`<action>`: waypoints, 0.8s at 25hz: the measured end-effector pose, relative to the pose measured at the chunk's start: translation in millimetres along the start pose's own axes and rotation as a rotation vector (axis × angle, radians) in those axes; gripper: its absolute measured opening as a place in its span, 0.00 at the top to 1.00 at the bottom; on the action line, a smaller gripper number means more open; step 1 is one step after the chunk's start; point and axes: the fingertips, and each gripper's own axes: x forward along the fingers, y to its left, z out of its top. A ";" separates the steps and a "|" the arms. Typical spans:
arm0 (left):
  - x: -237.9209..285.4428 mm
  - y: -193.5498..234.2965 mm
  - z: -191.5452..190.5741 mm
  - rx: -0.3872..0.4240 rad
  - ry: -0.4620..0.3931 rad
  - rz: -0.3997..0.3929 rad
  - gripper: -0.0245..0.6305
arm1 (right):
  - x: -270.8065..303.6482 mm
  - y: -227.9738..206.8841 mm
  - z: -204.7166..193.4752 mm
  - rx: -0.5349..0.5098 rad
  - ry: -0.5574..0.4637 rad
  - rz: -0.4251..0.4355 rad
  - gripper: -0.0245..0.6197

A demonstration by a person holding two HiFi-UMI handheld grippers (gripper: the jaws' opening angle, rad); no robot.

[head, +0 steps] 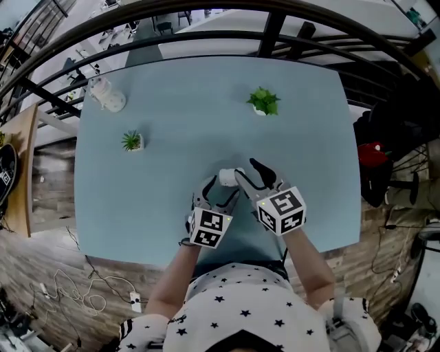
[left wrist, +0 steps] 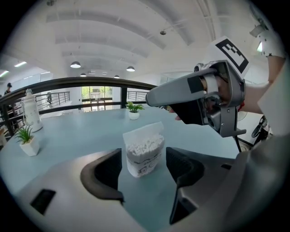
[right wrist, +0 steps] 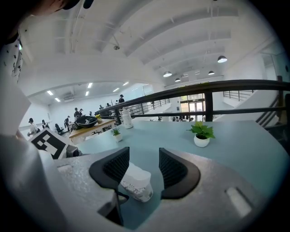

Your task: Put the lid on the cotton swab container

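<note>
A small clear container (left wrist: 144, 152) full of white cotton swabs stands on the blue table (head: 206, 103), close to its near edge. A translucent flap, apparently its lid, stands up at the far side. The container (head: 227, 177) sits between my two grippers in the head view. My left gripper (left wrist: 143, 159) is open, its pads (left wrist: 108, 168) on either side of the container and clear of it. My right gripper (right wrist: 144, 163) is also open, just above the container (right wrist: 135, 181), which shows low between its jaws, nearer the left pad (right wrist: 117, 165).
Two small potted plants (head: 263, 102) (head: 132, 141) and a white bottle (head: 108, 95) stand farther back on the table. A dark railing (head: 206, 20) runs behind the far edge. Another table with people around it is far left in the right gripper view.
</note>
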 end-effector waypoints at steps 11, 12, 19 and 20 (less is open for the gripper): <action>25.8 3.3 -5.6 -0.001 0.014 -0.007 0.53 | 14.6 -8.0 -10.7 0.023 0.037 0.027 0.67; 26.4 3.3 -5.5 0.002 0.014 -0.009 0.53 | 15.8 -7.8 -12.0 0.022 0.040 0.029 0.67; 26.6 3.5 -6.9 0.019 0.017 -0.006 0.55 | 20.7 -3.0 -18.6 0.012 0.067 0.041 0.67; 26.5 3.8 -6.9 0.018 0.017 -0.006 0.55 | 20.9 -2.5 -19.8 0.011 0.073 0.041 0.67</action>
